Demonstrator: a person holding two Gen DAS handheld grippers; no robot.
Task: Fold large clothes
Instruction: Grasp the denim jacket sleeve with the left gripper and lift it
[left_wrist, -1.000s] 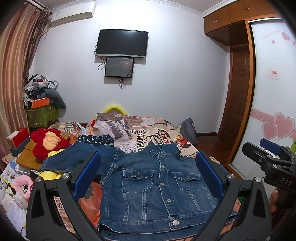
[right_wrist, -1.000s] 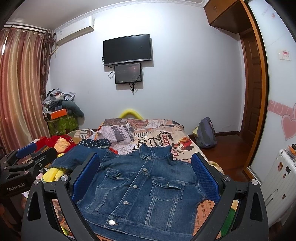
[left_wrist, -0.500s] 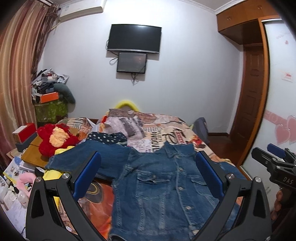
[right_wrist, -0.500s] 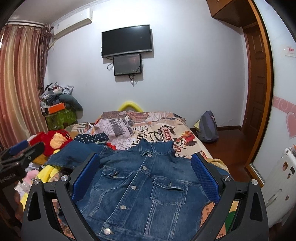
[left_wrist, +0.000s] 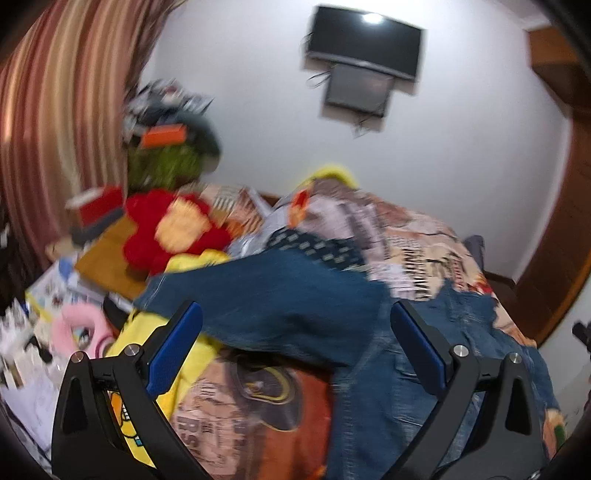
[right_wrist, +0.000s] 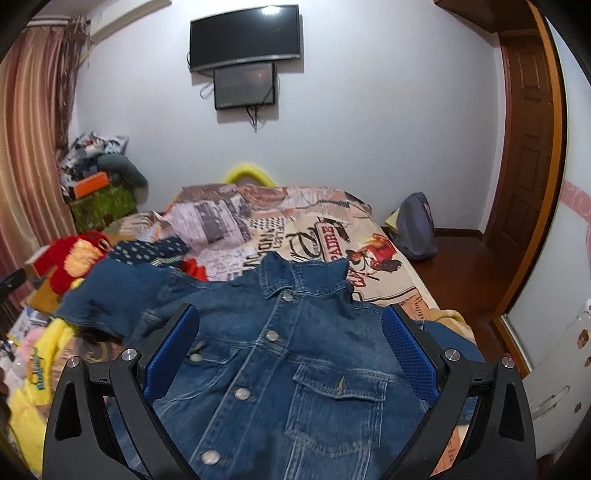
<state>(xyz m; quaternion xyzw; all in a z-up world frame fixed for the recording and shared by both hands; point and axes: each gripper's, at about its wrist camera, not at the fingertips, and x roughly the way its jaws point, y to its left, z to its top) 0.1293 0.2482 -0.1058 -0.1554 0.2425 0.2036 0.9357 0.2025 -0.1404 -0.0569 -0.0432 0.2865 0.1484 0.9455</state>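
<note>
A blue denim jacket (right_wrist: 295, 354) lies front up and buttoned on the bed, collar toward the far wall. Its left sleeve (left_wrist: 280, 299) stretches out toward the bed's left side. My left gripper (left_wrist: 295, 332) is open above that sleeve, nothing between its blue pads; this view is blurred. My right gripper (right_wrist: 291, 339) is open over the jacket's chest, its pads on either side of the button placket, holding nothing. The jacket's right sleeve is mostly hidden behind the right finger.
The bed has a printed cover (right_wrist: 317, 229). A red and yellow plush toy (left_wrist: 177, 229), a yellow cloth (left_wrist: 147, 339) and a dotted dark garment (right_wrist: 151, 249) crowd the left side. A backpack (right_wrist: 415, 232) leans on the floor right of the bed. Wardrobe door stands at right.
My left gripper has swung left and tilted, so the sleeve fills its view instead of the jacket front. My right gripper has come lower and closer over the jacket chest.
</note>
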